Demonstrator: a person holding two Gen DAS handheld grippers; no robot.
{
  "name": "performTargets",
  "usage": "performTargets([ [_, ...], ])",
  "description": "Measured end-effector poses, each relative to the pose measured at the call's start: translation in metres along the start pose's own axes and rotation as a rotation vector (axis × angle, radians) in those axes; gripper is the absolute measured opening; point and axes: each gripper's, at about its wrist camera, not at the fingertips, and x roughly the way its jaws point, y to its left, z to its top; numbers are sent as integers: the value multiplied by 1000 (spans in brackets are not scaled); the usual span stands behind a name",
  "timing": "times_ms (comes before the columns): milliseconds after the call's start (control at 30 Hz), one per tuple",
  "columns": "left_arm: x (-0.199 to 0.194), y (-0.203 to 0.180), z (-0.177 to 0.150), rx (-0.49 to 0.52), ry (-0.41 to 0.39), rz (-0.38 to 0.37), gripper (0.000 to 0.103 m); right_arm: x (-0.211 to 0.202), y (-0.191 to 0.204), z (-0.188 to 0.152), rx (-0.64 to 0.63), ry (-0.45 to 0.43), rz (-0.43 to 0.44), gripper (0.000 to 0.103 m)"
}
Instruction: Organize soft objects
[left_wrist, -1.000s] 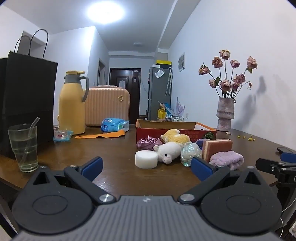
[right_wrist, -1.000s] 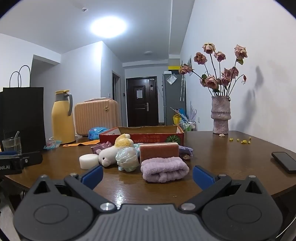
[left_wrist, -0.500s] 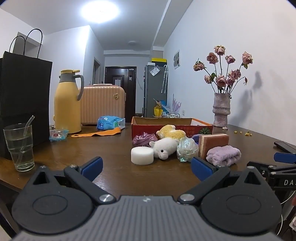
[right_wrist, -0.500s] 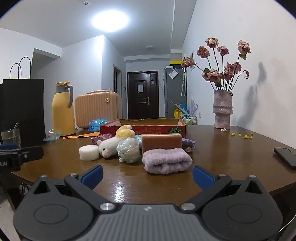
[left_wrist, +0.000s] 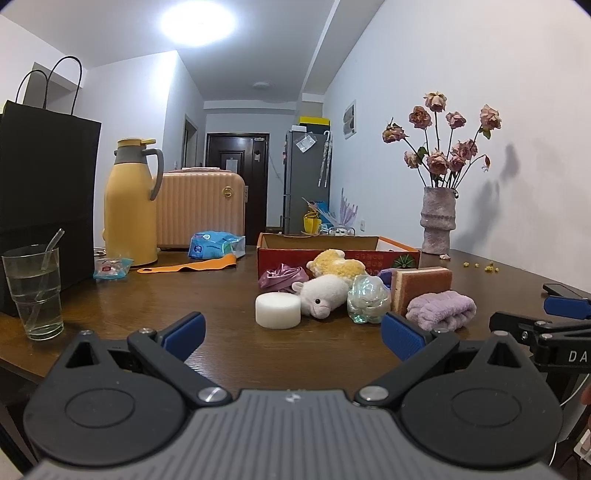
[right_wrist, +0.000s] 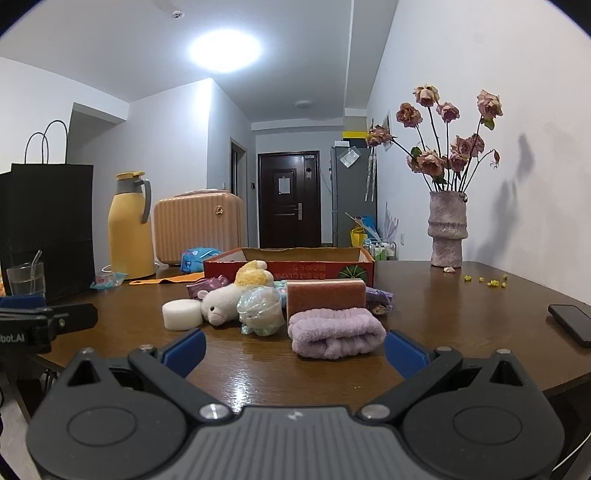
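I see a glossy dark wooden counter (right_wrist: 461, 306) reflecting the lamp; on it a fluffy lilac terry-cloth roll (right_wrist: 335, 332), a rough orange sponge block (right_wrist: 325, 294), a crinkly clear plastic bundle (right_wrist: 260, 308), and at twelve o'clock a matt red cardboard box (right_wrist: 295, 266).

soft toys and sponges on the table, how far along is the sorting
Done: nothing visibly; the red box shows nothing inside from here. In hand: nothing, the left gripper and right gripper are open and empty. Left: white sponge, white plush, purple towel, all on the table.
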Motion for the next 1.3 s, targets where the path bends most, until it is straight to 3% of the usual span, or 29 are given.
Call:
performTargets([
  [1300,1,-3,-3,0,4,-1,103,-3,-2,-4,27,-17,-12,103],
])
